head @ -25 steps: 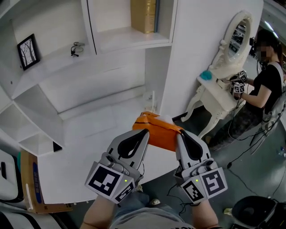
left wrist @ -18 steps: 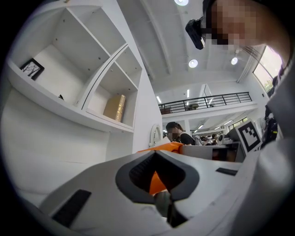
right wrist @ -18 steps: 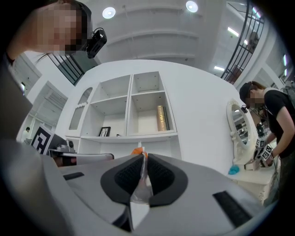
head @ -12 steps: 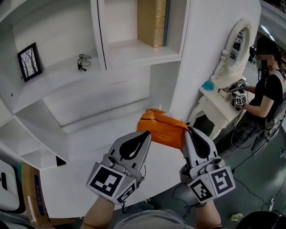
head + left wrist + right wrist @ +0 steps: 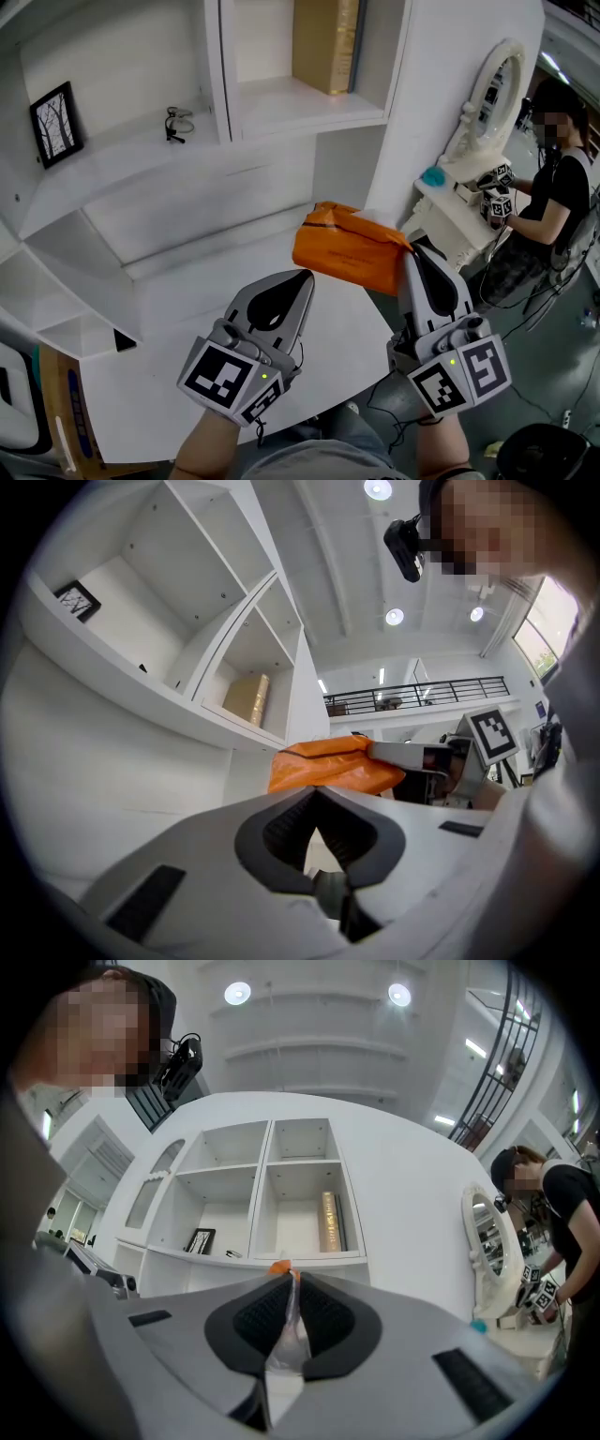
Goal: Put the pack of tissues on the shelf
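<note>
The orange pack of tissues (image 5: 349, 249) hangs in the air over the white tabletop (image 5: 178, 323), below the white shelf unit (image 5: 281, 101). My right gripper (image 5: 413, 253) is shut on the pack's right end; in the right gripper view a strip of its wrapper (image 5: 284, 1330) is pinched between the pads of the right gripper (image 5: 286, 1283). My left gripper (image 5: 301, 279) sits below and left of the pack, shut with nothing in it. From the left gripper view the pack (image 5: 328, 766) shows just beyond the closed left gripper (image 5: 314, 797).
A tan book (image 5: 326, 42) stands in the upper right compartment, glasses (image 5: 175, 124) and a framed picture (image 5: 53, 124) on the shelf to its left. At the right, a person (image 5: 561, 183) works at a white dressing table with an oval mirror (image 5: 494, 82).
The right gripper has raised the orange pack up and to the right, away from the tabletop. The left gripper has stayed low and now sits clear of the pack.
</note>
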